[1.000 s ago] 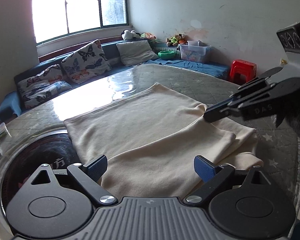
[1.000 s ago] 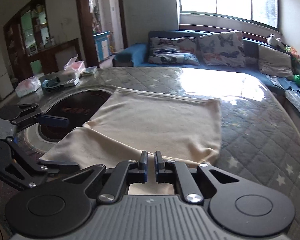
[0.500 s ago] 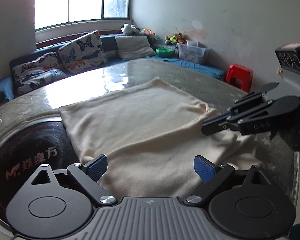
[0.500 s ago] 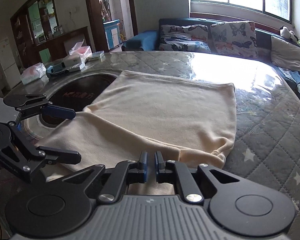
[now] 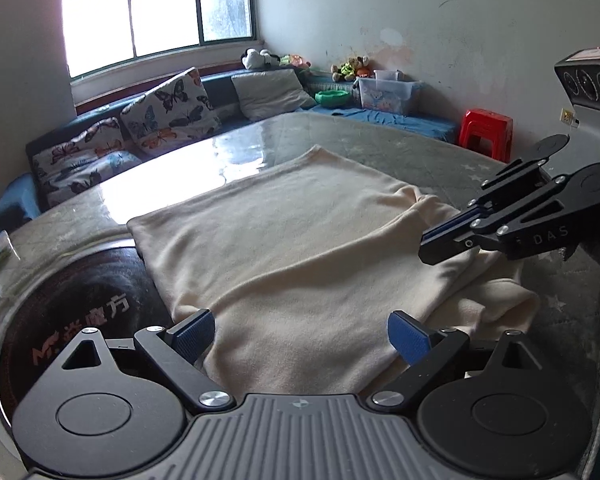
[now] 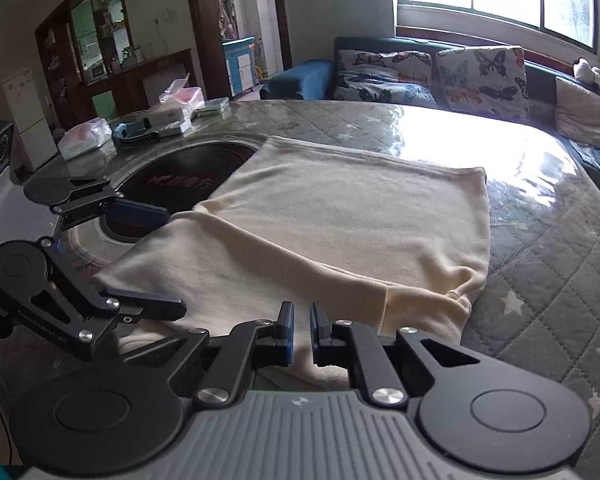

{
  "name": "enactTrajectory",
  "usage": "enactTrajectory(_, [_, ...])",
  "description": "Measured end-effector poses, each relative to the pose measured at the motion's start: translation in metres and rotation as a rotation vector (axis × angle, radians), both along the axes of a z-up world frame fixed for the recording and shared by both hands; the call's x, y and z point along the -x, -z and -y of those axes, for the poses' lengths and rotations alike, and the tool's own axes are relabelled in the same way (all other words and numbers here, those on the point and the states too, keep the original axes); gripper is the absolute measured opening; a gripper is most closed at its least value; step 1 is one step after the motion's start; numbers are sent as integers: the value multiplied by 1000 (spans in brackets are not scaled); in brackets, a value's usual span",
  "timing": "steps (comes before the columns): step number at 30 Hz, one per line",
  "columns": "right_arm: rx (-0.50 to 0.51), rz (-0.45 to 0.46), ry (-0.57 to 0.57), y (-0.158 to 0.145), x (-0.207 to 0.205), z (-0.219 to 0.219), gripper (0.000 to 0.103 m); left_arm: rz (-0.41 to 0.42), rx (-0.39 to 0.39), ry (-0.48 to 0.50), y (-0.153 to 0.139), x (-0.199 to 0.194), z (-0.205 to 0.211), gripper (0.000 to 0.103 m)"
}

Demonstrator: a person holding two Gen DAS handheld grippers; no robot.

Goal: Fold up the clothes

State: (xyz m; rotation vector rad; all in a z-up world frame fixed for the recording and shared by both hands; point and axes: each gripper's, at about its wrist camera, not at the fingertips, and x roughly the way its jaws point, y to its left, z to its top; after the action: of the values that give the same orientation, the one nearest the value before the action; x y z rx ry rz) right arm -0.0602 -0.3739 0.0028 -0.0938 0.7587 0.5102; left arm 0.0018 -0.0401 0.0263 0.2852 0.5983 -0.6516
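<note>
The cream cloth (image 5: 284, 240) lies flat on the bench (image 6: 540, 264) — its near edge sits between the spread-wide left fingers (image 5: 192, 330). The right gripper (image 6: 301, 334), nearly closed, holds nothing.

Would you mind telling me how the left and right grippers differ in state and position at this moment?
The left gripper has its jaws spread wide, while the right gripper has its jaws nearly together; whether cloth is pinched there cannot be told. The left gripper sits above the near edge of the cream garment, by the dark inset disc; the right gripper is at the garment's bunched corner on the other side. Both share black linkages and blue pads.
</note>
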Motion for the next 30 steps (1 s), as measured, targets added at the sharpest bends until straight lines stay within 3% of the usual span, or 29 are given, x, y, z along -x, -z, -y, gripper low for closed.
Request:
enactTrajectory(7, [30,-17,-12,6,9,-1,9,-34,-17,-39,12,0,-3,94])
enactTrajectory(12, [20,-13,-10,3,14,1,9,-12,21,-30,2,10,-7,94])
enactTrajectory(14, [26,-14,-9,4,14,1,14,-23,3,-30,6,10,-5,94])
enactTrajectory(30, [25,-13,9,4,21,5,15,-24,-14,-24,8,23,-4,95])
